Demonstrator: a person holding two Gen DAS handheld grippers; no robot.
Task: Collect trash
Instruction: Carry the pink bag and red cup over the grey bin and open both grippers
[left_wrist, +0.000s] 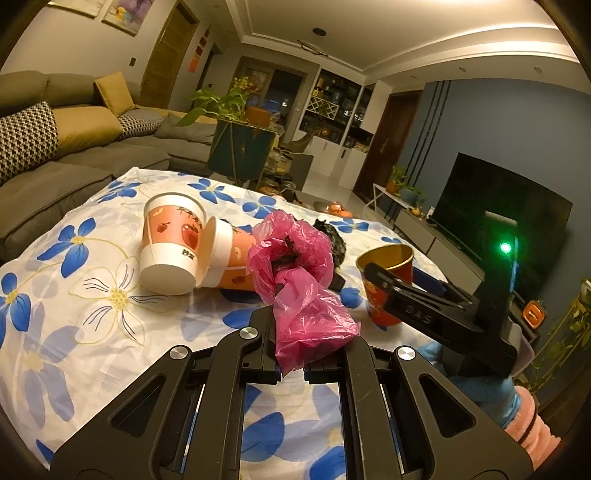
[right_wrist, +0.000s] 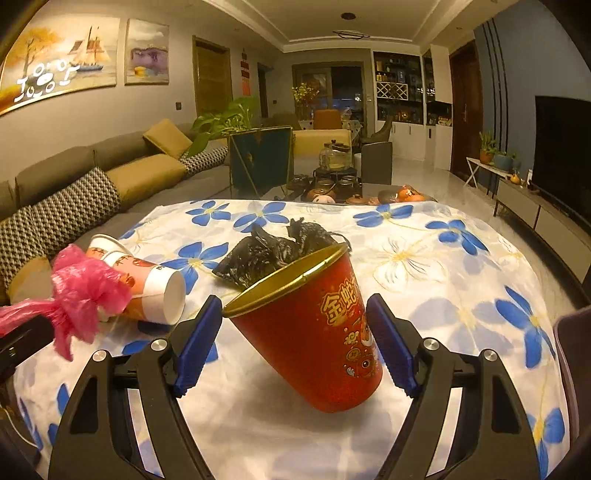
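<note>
A crumpled pink plastic bag (left_wrist: 299, 291) hangs above the flowered tablecloth (left_wrist: 92, 317), with my left gripper (left_wrist: 291, 354) shut on its lower end. It shows at the left of the right wrist view as the pink bag (right_wrist: 81, 291). A red paper cup with a gold inside (right_wrist: 317, 332) leans left between the blue pads (right_wrist: 199, 343) of my right gripper (right_wrist: 295, 343), which touch its rim and side. From the left wrist, the right gripper (left_wrist: 406, 295) crosses the red cup (left_wrist: 388, 266). Two nested apple-print paper cups (left_wrist: 173, 247) lie on their sides. A black bag (right_wrist: 273, 254) lies behind the red cup.
A grey sofa (left_wrist: 74, 155) with cushions runs along the left. A tea set (right_wrist: 332, 184) and a dark planter stand (right_wrist: 258, 158) sit beyond the table's far edge. The TV (left_wrist: 491, 210) stands on the right. A hand in a blue glove and pink sleeve (left_wrist: 528, 424) holds the right gripper.
</note>
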